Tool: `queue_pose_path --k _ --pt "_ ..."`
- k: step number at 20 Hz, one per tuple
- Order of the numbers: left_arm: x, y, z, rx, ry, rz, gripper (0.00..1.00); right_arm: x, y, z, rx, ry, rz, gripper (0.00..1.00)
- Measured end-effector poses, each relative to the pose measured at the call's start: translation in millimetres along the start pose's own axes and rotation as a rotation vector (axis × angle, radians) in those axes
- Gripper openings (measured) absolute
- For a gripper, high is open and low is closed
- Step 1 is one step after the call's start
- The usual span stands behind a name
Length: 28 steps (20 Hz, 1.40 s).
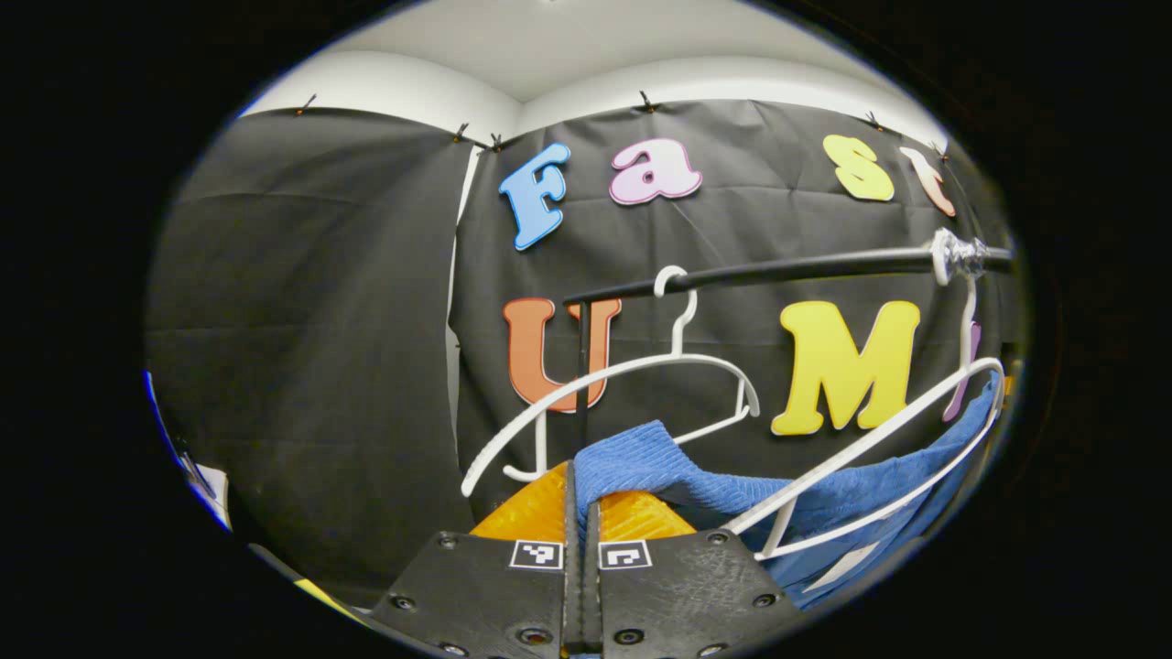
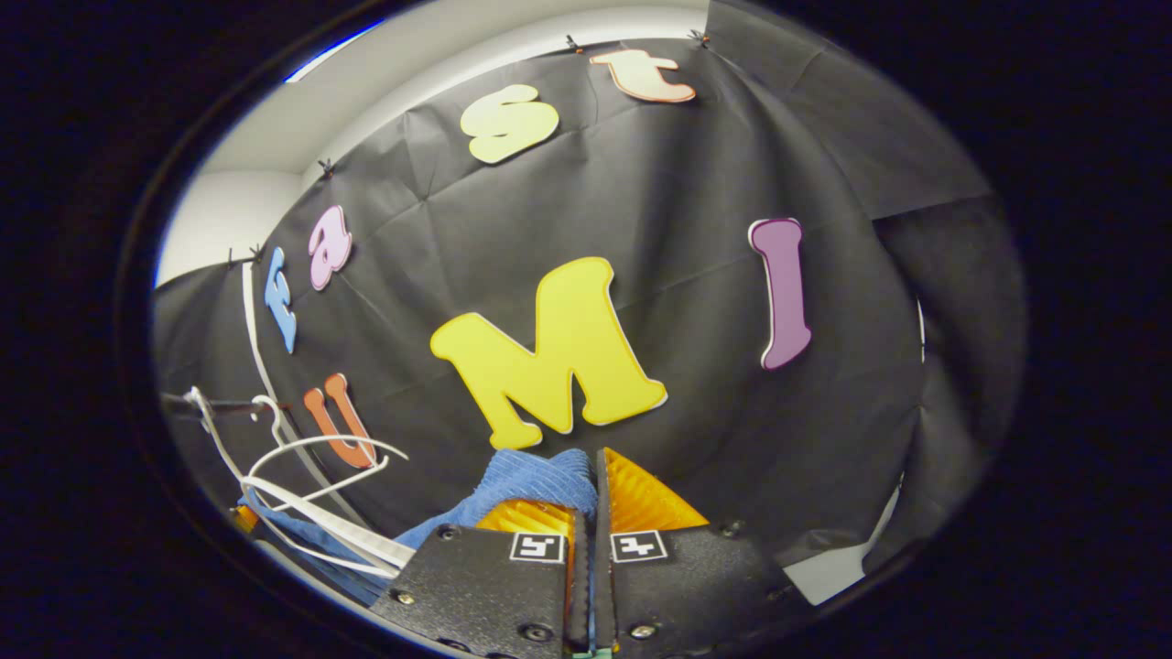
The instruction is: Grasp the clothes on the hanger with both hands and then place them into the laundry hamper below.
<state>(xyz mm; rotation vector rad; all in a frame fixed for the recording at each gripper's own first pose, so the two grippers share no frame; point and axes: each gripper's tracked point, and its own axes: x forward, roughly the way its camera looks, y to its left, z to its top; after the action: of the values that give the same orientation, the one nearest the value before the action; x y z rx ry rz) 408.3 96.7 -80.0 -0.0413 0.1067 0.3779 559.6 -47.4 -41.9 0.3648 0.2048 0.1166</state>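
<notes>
Presently both the left tongs (image 1: 582, 513) and right tongs (image 2: 586, 508) are clamped on the blue garment (image 1: 678, 476), draped lengthwise through the white hanger (image 1: 879, 439); hamper presumably below.

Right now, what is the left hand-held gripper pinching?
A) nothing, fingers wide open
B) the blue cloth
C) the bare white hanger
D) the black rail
B: in the left gripper view, the left hand-held gripper is closed with a fold of the blue cloth bunched between its fingers.
</notes>
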Motion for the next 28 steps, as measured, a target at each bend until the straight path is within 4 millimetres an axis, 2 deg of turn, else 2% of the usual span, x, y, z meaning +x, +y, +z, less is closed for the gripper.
queue_pose_path --k 3,6,10,13,15,19,24,28 --pt "-8 2 -22 0.008 0.037 0.006 0.0 -4 -10 -33 -0.022 0.052 -0.016 0.05" --pt "-25 0 -49 0.032 0.087 -0.016 0.0 -12 -17 -68 -0.03 0.102 -0.036 0.06" --pt "-44 -3 -76 0.054 0.129 -0.073 0.0 -31 -12 -107 -0.057 0.144 -0.053 0.05" --pt "-54 -10 -93 0.037 0.162 -0.12 0.0 -48 12 -127 -0.053 0.17 -0.04 0.06" --pt "-61 -18 -100 0.029 0.173 -0.158 0.0 -59 35 -140 -0.063 0.183 -0.011 0.06" --pt "-80 -39 -104 0.033 0.183 -0.233 0.0 -82 77 -166 -0.085 0.203 0.051 0.06" --pt "-107 -65 -115 0.024 0.202 -0.32 0.0 -110 127 -217 -0.07 0.279 0.137 0.06" --pt "-125 -75 -130 0.026 0.224 -0.365 0.0 -128 150 -253 -0.063 0.339 0.18 0.06"
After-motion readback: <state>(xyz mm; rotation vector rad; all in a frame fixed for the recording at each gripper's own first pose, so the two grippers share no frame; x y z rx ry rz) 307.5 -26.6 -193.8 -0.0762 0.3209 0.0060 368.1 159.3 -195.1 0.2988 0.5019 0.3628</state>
